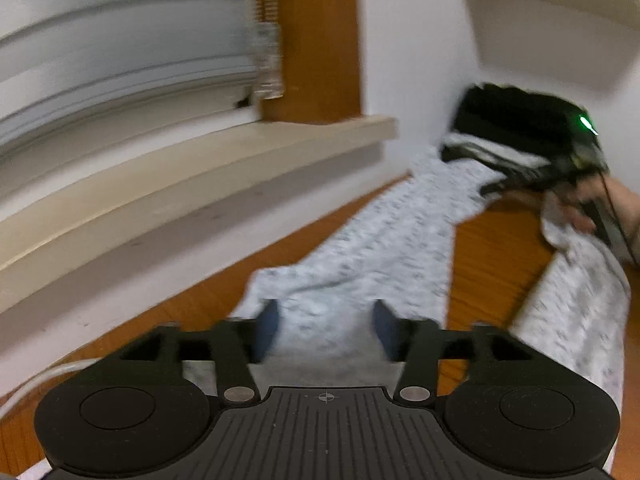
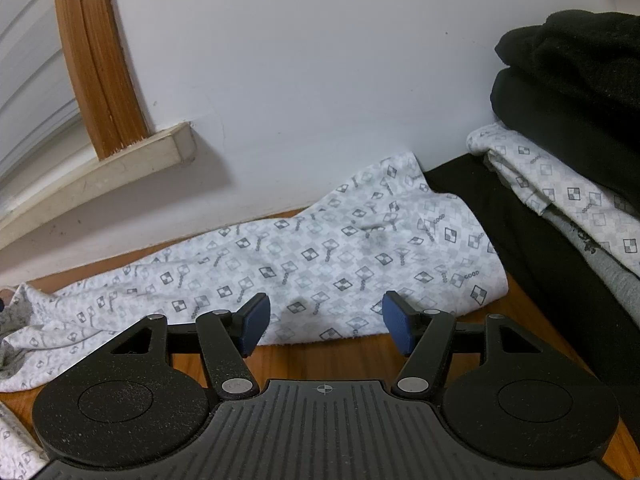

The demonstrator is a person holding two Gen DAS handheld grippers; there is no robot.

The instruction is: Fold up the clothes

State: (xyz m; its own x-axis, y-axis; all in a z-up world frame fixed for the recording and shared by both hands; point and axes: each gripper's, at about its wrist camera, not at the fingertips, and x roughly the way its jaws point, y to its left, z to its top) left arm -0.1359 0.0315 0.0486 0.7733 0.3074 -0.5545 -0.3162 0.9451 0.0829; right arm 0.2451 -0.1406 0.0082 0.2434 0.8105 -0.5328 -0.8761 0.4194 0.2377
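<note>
White wall (image 2: 300, 80), beige windowsill (image 1: 200, 168), wooden table (image 2: 340, 360)

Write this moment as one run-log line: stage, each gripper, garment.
stage: fold underway | left gripper: open, over patterned garment | right gripper: open, at garment's near edge | garment: stretched along wooden table

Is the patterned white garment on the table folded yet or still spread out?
Spread out, not folded. The patterned garment lies long and flat across the wooden table, its hem a single layer; folded clothes are stacked separately at right.
</note>
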